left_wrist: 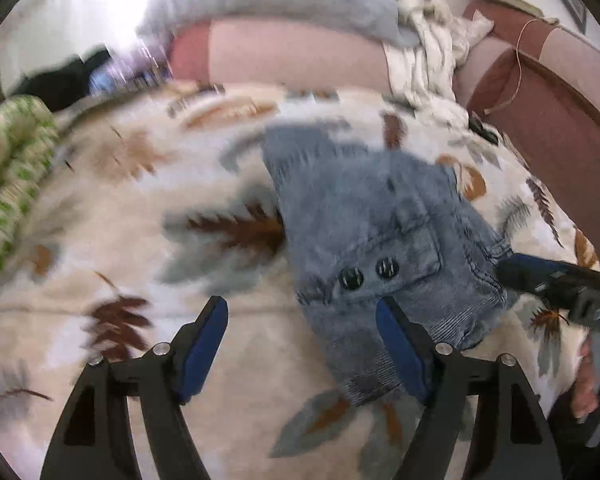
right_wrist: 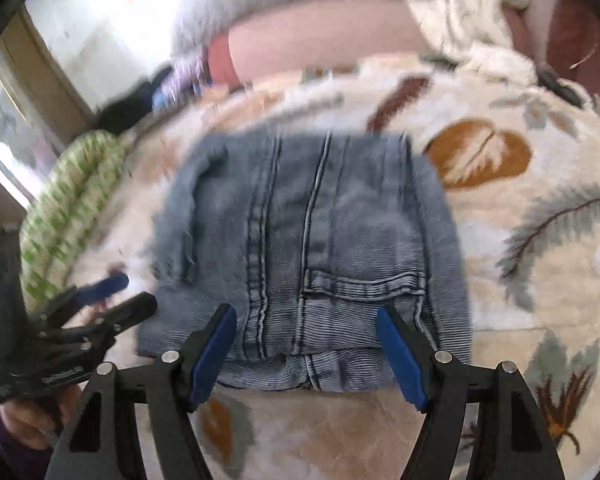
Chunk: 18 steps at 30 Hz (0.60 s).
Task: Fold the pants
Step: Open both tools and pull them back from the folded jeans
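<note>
Open jaws hover over folded jeans (right_wrist: 308,248) on blanket (right_wrist: 520,300).

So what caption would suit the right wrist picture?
Open right gripper poised over folded jeans on a leaf-print blanket.

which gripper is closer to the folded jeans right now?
Right. The right gripper straddles the near edge of the folded jeans, jaws open. The left gripper sits off their left side, one finger over the corner.

one folded pair of jeans (right_wrist: 308,240); one leaf-print blanket (right_wrist: 520,260); two tools (right_wrist: 306,344)
</note>
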{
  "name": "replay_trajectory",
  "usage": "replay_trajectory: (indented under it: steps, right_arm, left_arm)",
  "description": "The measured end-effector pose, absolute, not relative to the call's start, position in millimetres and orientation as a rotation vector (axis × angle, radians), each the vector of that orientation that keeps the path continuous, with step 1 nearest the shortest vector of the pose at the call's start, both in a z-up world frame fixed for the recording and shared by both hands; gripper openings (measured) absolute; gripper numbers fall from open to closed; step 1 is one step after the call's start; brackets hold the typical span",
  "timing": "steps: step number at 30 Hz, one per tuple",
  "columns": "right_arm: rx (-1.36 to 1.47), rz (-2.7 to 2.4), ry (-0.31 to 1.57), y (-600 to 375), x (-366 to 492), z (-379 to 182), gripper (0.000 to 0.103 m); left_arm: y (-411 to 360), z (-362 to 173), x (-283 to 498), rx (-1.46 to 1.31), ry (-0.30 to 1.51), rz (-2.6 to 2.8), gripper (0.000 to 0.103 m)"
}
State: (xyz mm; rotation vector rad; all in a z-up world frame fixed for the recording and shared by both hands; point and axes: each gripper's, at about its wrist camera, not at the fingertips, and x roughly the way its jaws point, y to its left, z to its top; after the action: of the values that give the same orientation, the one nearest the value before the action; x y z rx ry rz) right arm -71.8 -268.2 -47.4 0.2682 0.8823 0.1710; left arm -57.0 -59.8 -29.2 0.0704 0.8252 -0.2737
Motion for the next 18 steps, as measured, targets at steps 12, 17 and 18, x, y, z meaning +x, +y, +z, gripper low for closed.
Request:
replay_trajectory:
  steps: [12, 17, 18]
  right_arm:
    - [0.165, 0.086, 0.537, -273.7, -152.3, 26.8, 0.085]
    - [0.16, 0.056, 0.499, -274.1, -159.9, 28.8, 0.09]
    - [0.165, 0.056, 0.507, -274.4, -157.7, 26.9, 0.09]
  left_arm:
    - [-51.7, 6.2, -113.0, 0.186, 0.626, -0.143, 0.083]
    - [-51.3, 5.6, -114.6, 0.185, 0.632, -0.118, 0.083]
    - [-49.8, 4.8, -114.0, 0.182, 0.635, -0.115, 0.083]
